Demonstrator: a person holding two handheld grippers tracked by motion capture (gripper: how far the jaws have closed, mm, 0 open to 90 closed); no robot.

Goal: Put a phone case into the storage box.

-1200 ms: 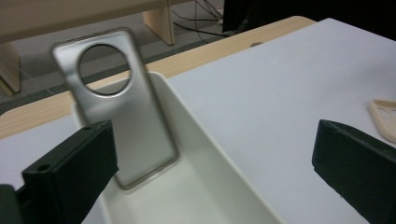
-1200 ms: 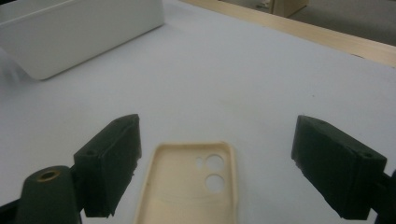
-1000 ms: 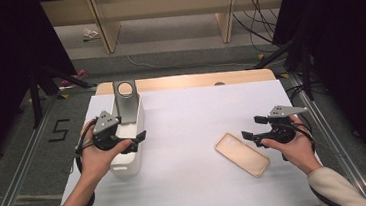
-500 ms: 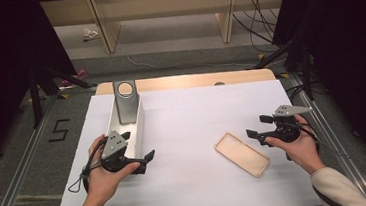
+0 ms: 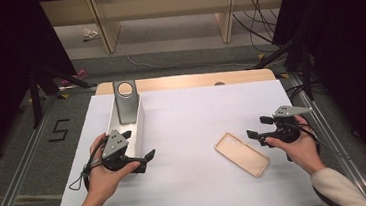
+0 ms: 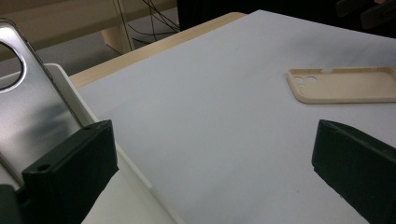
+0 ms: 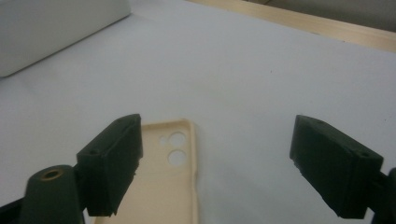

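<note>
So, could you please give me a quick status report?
Left gripper open beside white tray. Right gripper open, just closing slightly, at beige case, nothing gripped. Phone leaning in tray. Nothing in the way.

A white sheet covers the surface (image 5: 191, 107), leaving a strip of pale wood bare along its far edge. Beyond that edge lies grey carpeted floor (image 5: 175, 38) with wooden furniture legs (image 5: 101, 27) and loose cables (image 5: 256, 21). Black curtains (image 5: 1, 58) flank the surface. Left of it, a "5" (image 5: 59, 130) marks the floor.

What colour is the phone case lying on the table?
Pale beige phone case; clearest in the left gripper view.
</note>
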